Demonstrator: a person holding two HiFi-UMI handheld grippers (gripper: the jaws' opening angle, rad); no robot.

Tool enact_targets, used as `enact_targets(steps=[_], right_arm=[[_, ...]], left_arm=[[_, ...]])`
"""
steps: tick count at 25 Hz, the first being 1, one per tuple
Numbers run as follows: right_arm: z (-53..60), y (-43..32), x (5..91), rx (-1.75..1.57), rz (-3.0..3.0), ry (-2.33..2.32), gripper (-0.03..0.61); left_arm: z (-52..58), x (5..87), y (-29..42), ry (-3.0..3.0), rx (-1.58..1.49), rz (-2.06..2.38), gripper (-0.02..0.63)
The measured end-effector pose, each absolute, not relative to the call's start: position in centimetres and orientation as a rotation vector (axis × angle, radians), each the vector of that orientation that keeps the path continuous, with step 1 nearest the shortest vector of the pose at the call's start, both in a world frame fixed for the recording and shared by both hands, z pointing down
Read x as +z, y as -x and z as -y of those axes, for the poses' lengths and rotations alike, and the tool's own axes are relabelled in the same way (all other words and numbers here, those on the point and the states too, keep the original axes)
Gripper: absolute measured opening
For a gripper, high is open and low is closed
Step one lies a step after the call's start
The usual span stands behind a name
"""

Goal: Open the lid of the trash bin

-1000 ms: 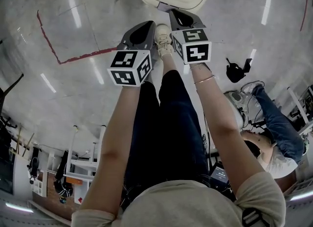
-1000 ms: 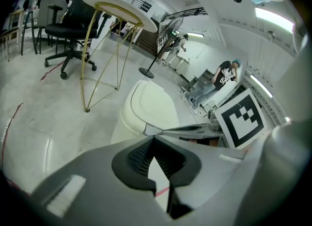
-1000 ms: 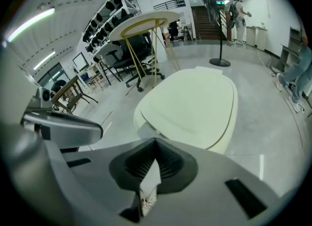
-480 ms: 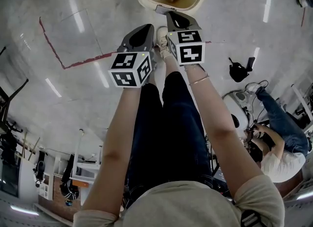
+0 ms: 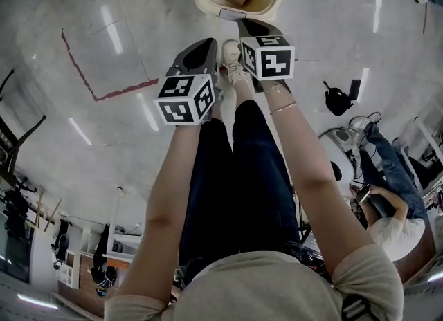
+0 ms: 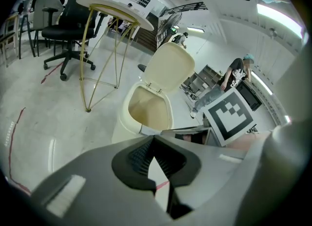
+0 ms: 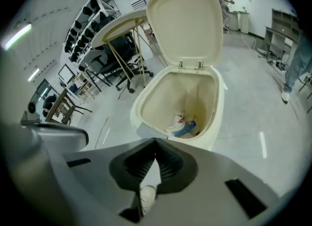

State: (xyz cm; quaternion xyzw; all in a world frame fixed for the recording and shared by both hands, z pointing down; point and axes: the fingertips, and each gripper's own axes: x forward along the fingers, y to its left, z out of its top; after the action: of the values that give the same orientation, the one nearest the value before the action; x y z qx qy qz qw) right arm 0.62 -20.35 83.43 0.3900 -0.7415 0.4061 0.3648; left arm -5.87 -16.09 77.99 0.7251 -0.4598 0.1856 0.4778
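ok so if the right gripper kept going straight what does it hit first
Probably the near front rim of the trash bin, just beyond the right gripper's shut jaws. Depth is unclear; it might clear the rim and enter the open bin instead.

Cream plastic trash bin (image 7: 192, 91), cream lid (image 7: 184, 23). Your grey left gripper (image 5: 206, 41) and grey right gripper (image 5: 248, 23): black-and-white square markers. Pale grey glossy floor (image 5: 104, 126), red tape line (image 5: 77, 65). Your trousers (image 5: 235, 174): dark navy.

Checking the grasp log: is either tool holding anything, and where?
Nothing: the left tool and right tool are both shut, empty; trash bin lid stands open.
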Motion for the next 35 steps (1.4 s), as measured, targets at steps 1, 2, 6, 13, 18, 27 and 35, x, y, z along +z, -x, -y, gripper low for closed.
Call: enact_targets(steps=[1,2,6,13,18,27,35], right_arm=[[20.0,-1.0,83.0,1.042,1.907,-1.005,0.008],[19.4,-1.5,82.5,1.047,1.899,-1.004,0.008],[16.8,-2.8,80.2,1.063,1.877,-0.989,0.008],[15.8,-4.0,74.1,1.032,1.930,-1.003,0.008],[16.6,-4.8,68.7,0.992,1.973,-1.060,0.008],[16.1,-3.0,56.0,0.956,2.159,-1.136,0.008],[14.2,-2.7,46.7,0.775,2.321,-1.086,0.008]], left_arm=[[16.0,77.4,5.7,-1.781,0.458,1.120,0.005],[15.9,76.7,5.5,-1.790,0.463,1.116,0.005],[15.3,73.8,5.1,-1.816,0.475,1.085,0.005],[14.9,68.1,4.6,-1.878,0.475,1.068,0.005],[14.5,63.4,3.8,-1.929,0.476,1.055,0.005],[13.7,53.5,4.7,-2.023,0.388,1.107,0.005],[12.3,47.4,3.1,-2.125,0.423,1.036,0.005]])
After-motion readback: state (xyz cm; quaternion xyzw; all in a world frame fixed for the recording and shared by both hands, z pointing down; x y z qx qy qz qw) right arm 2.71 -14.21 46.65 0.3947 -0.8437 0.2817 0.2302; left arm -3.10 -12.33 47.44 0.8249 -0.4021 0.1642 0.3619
